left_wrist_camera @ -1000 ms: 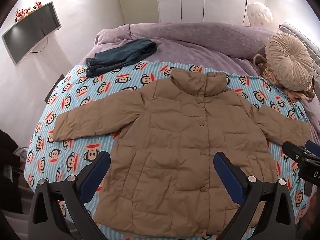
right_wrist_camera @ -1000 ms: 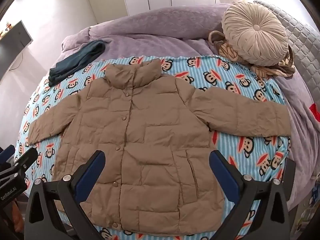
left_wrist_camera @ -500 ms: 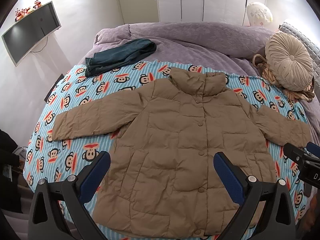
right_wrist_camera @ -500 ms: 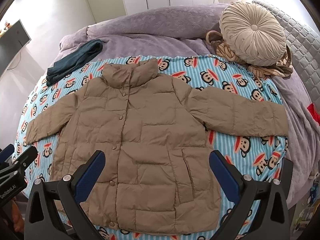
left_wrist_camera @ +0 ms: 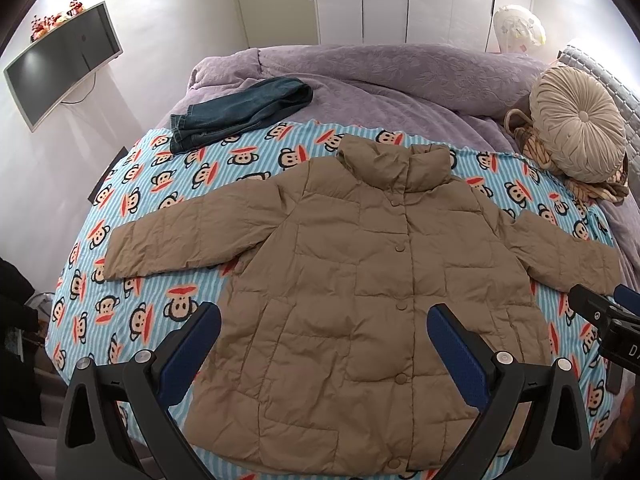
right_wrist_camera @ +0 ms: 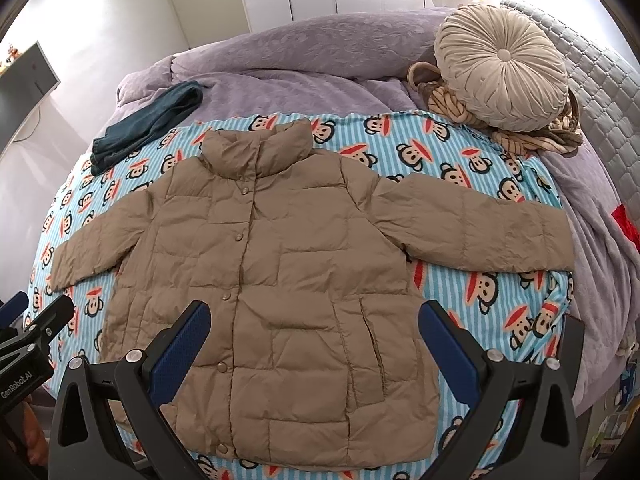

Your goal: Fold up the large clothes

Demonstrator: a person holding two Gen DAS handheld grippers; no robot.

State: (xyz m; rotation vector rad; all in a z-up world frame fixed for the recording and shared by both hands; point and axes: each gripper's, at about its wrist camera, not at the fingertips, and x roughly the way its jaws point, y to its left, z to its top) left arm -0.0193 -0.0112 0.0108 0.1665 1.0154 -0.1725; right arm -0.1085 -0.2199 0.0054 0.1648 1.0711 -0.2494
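A tan quilted puffer jacket lies flat and face up on the bed, snaps closed, collar at the far side, both sleeves spread outward; it also shows in the right wrist view. My left gripper is open and empty, held above the jacket's lower half. My right gripper is open and empty, also above the lower half. Each gripper shows at the edge of the other's view: the right one and the left one.
The jacket rests on a blue striped monkey-print sheet over a purple quilt. Folded dark jeans lie at the far left. A round beige cushion sits on a woven throw at the far right. A wall TV hangs left.
Both views have shifted slightly, the jacket sitting a little lower and nearer in frame. The jacket has not moved and both grippers stay open.
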